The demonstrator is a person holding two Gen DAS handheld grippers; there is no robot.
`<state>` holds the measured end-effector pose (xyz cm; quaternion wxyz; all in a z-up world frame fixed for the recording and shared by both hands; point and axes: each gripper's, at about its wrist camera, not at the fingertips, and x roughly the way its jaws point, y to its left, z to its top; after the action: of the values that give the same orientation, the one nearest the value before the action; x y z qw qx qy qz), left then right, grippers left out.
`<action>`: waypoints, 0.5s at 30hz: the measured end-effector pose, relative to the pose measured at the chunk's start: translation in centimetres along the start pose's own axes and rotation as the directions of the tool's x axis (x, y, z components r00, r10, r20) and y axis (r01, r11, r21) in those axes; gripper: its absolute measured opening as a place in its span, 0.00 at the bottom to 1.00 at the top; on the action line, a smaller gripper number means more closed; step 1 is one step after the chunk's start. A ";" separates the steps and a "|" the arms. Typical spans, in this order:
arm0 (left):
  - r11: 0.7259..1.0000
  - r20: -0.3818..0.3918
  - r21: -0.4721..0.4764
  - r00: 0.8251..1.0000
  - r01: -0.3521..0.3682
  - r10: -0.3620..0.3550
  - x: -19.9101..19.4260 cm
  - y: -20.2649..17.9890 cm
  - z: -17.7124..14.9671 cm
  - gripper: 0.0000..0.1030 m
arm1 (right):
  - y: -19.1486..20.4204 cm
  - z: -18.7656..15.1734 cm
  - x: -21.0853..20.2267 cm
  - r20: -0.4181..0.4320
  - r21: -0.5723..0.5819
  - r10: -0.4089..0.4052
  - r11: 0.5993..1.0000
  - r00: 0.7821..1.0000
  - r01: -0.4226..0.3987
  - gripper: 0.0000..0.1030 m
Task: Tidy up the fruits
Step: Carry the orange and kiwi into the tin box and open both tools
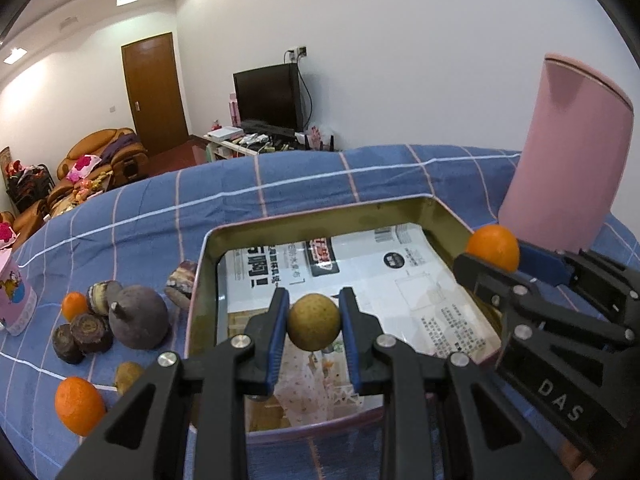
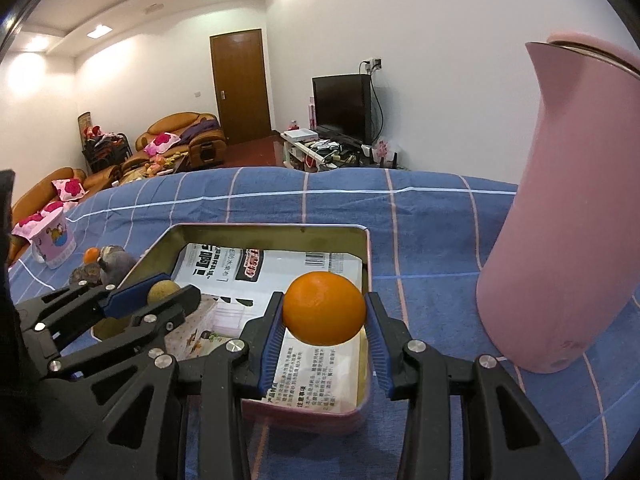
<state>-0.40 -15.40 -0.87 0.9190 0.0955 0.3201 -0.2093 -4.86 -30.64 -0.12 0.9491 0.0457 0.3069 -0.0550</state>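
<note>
While the left claw (image 1: 314, 322) clamps the brown fruit (image 1: 314, 322) and the right claw (image 2: 325, 314) the orange (image 2: 325, 309), both above the tin (image 2: 366, 264), best lower before releasing, so neither rolls.

In the left wrist view the left claw (image 1: 314, 322) hides the near wall of the tin box (image 1: 320, 210) and most of a brownish fruit (image 1: 127, 376) beside it, while the right claw (image 1: 496, 258) covers the underside of its orange (image 1: 493, 246). The pink jug (image 2: 568, 216) is cut off by the right wrist picture's edge. The print on the papers (image 1: 400, 272) lining the box is too small to read.
</note>
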 end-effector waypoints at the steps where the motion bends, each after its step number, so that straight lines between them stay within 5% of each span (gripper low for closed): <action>1: 1.000 -0.001 0.001 1.000 0.000 0.000 0.0 0.0 0.0 0.26 | 0.1 0.1 0.0 0.000 0.000 0.001 1.000 1.000 -0.001 0.41; 10: 1.000 -0.027 -0.003 0.999 -0.017 0.017 0.6 -0.1 0.1 0.28 | 0.4 -0.1 0.4 -0.021 0.009 0.025 1.000 0.999 -0.025 0.41; 15: 0.999 -0.026 -0.019 0.999 -0.042 0.041 0.7 0.1 0.1 0.44 | -0.2 0.1 0.0 -0.015 0.052 0.053 0.997 0.998 -0.052 0.47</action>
<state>0.22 -15.61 -1.22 0.9199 0.0958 0.3319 -0.1857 -4.81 -30.82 -0.10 0.9461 0.0786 0.3119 -0.0374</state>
